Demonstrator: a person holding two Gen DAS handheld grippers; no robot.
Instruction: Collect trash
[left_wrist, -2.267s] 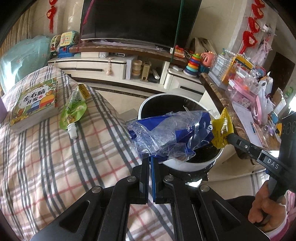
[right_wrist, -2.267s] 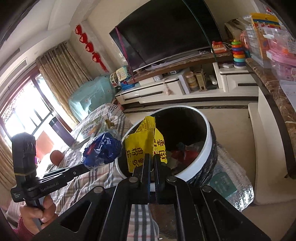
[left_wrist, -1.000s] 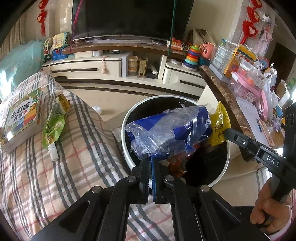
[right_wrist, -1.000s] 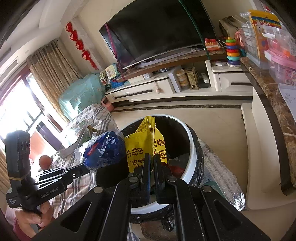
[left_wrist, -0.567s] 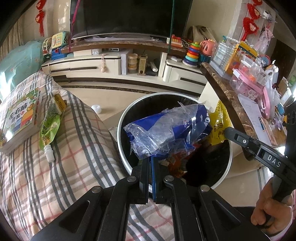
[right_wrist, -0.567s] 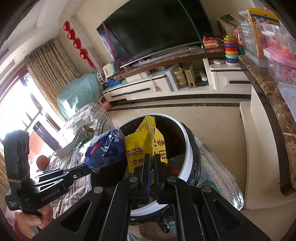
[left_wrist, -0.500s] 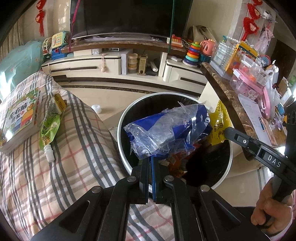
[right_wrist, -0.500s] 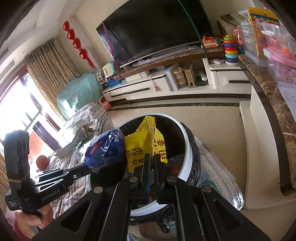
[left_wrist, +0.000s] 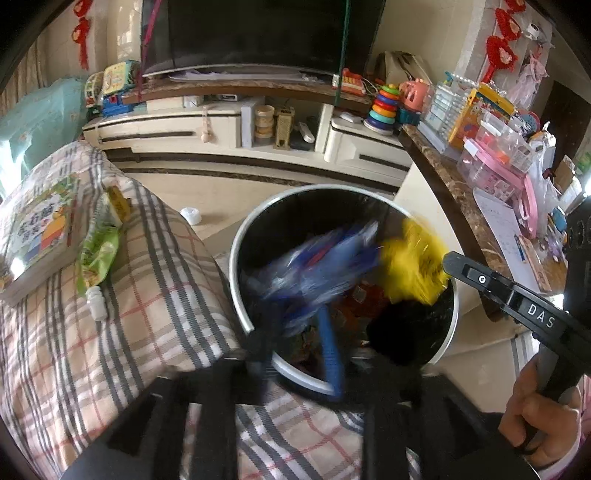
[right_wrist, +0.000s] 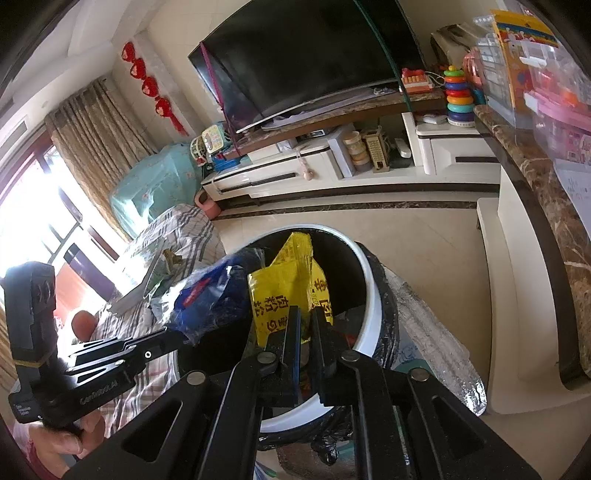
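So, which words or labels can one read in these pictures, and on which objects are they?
"DAS": on the right gripper.
"GenRobot.AI": on the left gripper, slightly soft.
Yellow packet: black Chinese characters, which I cannot read surely.
Book: title too blurred.
Both grippers' jaws have just been opening, the yellow packet and the blue bag at their tips.

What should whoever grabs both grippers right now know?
Left gripper: jaws have just been opening, blue bag blurred, dropping over the bin.
Right gripper: jaws have just been opening a little, yellow packet between them, above the bin.
Done: both pieces brought over the bin.
Left: let the packet fall, then fetch the green pouch from the plaid cushion. The book beside it looks like no trash.
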